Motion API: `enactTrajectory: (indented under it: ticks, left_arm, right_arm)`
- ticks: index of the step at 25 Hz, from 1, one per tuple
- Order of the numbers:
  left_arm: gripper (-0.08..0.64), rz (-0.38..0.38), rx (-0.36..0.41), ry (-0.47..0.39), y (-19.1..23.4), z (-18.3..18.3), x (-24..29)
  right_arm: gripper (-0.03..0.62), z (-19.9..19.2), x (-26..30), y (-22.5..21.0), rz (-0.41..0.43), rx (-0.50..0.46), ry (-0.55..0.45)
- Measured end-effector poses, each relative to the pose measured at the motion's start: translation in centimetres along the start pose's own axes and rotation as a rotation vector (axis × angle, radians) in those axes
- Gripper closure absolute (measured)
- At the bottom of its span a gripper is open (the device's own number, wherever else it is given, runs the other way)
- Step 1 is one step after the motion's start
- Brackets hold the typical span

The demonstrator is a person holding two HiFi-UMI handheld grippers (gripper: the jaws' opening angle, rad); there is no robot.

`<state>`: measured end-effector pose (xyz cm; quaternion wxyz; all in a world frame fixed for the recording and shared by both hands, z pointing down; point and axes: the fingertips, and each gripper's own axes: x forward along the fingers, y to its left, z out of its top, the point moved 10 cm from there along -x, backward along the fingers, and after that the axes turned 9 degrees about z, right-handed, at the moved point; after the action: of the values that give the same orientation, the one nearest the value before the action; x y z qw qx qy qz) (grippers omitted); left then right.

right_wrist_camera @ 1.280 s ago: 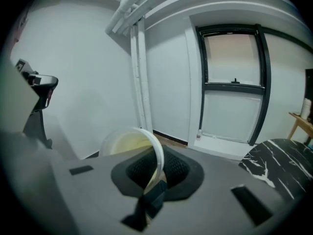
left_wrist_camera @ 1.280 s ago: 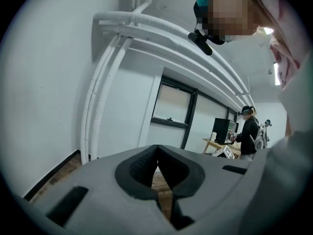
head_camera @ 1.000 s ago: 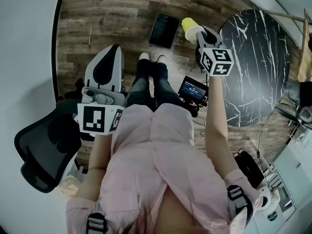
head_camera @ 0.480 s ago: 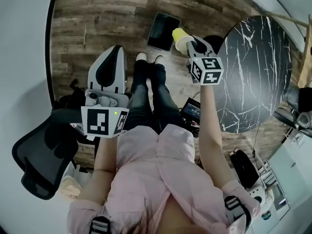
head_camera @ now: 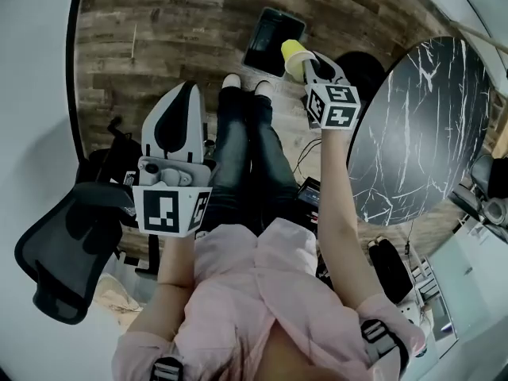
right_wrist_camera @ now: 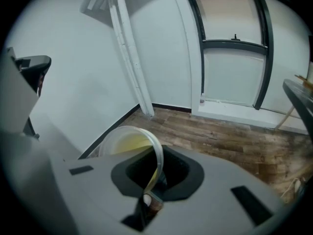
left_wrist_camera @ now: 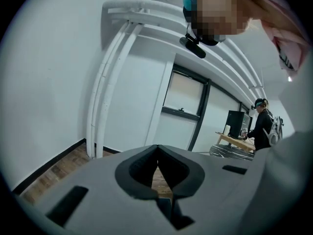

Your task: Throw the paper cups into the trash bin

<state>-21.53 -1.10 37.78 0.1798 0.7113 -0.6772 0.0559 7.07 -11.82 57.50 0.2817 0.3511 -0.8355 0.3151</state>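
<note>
A yellow paper cup (head_camera: 292, 54) hangs above the wooden floor, pinched at its rim by my right gripper (head_camera: 305, 66), which is shut on it. In the right gripper view the cup (right_wrist_camera: 128, 142) tilts left with its white rim squeezed between the jaws of the right gripper (right_wrist_camera: 155, 180). A dark rectangular trash bin (head_camera: 268, 40) stands on the floor just left of the cup. My left gripper (head_camera: 184, 94) is held low by the person's left side, shut and with nothing in it; in its own view the left gripper (left_wrist_camera: 157, 153) shows its tips meeting.
A round black marble table (head_camera: 421, 133) fills the right side. A black office chair (head_camera: 71, 252) stands at the left. Dark devices and cables (head_camera: 309, 193) lie on the floor by the person's legs (head_camera: 246, 141). Another person (left_wrist_camera: 264, 124) stands far off at a desk.
Both grippers have sunk lower. The right gripper with the cup now sits closer to the bin's right edge. The grip on the cup is unchanged.
</note>
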Motion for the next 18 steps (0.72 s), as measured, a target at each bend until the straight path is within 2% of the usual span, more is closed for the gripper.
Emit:
enactTrajectory:
  ticks: [14, 18]
  left_arm:
    - [0.545, 0.006, -0.025, 0.085, 0.4, -4.1, 3.2]
    - [0.545, -0.023, -0.015, 0.088, 0.7, -5.5, 4.4]
  right_arm:
    - [0.552, -4.1, 6.7, -3.4, -0.051, 0.057, 0.08]
    - [0.552, -5.2, 8.4, -4.1, -0.051, 0.056, 0.086]
